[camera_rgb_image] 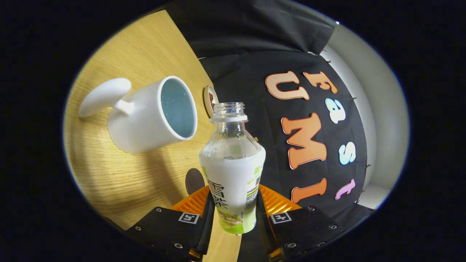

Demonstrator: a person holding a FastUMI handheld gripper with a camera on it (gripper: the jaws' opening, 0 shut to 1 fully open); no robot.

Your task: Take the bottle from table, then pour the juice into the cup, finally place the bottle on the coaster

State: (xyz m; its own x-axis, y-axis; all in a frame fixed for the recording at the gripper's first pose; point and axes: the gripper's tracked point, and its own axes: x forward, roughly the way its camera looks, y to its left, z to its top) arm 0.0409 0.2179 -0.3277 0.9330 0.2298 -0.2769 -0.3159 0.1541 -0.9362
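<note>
Tilting the bottle [233,171], clamped between our gripper [233,214] jaws, we should bring its mouth slowly over the cup [153,116]

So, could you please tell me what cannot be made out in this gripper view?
- Coaster: a sliver shows beyond the cup; the bottle neck hides the rest.
- Bottle base: hidden between the fingers, which press on it.
- Juice: none can be made out in the clear upper part; the label hides the lower part.
- Cup contents: the blue inside shows, but whether liquid is there is unclear.
</note>
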